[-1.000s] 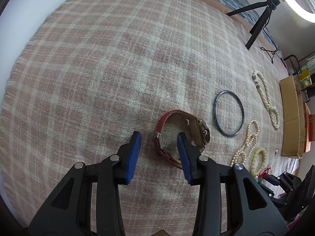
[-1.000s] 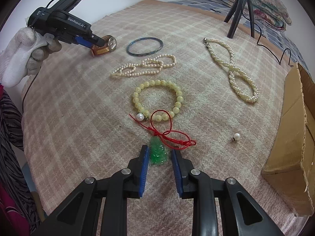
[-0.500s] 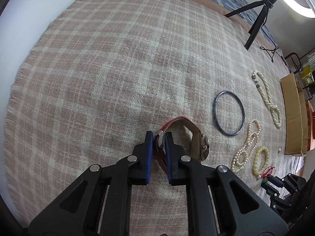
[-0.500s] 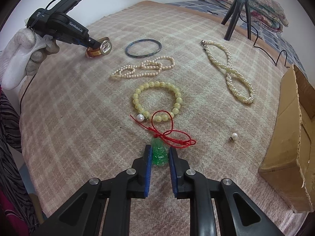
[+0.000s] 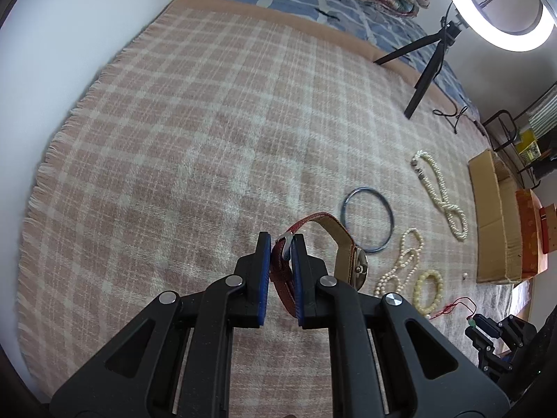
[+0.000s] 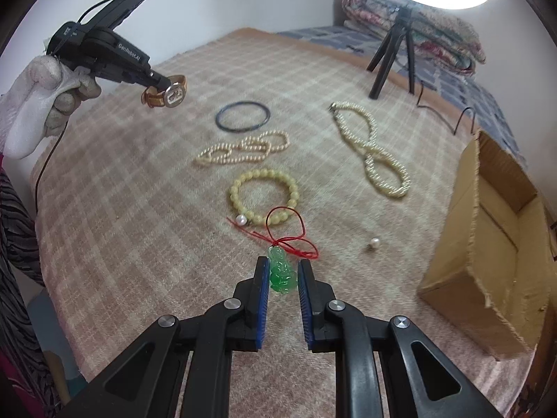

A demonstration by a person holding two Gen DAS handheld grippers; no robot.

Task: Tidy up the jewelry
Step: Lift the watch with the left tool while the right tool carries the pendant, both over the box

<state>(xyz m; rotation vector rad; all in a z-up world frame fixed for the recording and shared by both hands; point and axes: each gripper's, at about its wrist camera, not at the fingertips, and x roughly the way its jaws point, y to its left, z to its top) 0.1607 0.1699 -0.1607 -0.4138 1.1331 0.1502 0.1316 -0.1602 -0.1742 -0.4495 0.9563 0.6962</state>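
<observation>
Plaid blanket (image 5: 195, 139) underneath. Left gripper (image 5: 281, 244) clamps watch (image 5: 334, 244) strap; right view shows watch lifted clear. Right gripper (image 6: 283, 271) pinches green pendant (image 6: 281, 273), red cord (image 6: 296, 240) trailing.

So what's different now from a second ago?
The left tool shut on the red-strapped wristwatch and raised it off the checked blanket. The right tool shut on the green carved pendant and lifted it. The other jewelry stayed put.

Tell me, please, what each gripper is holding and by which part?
The left gripper holds the watch by its red strap near the buckle; the right gripper grips the green pendant by its sides.
</observation>
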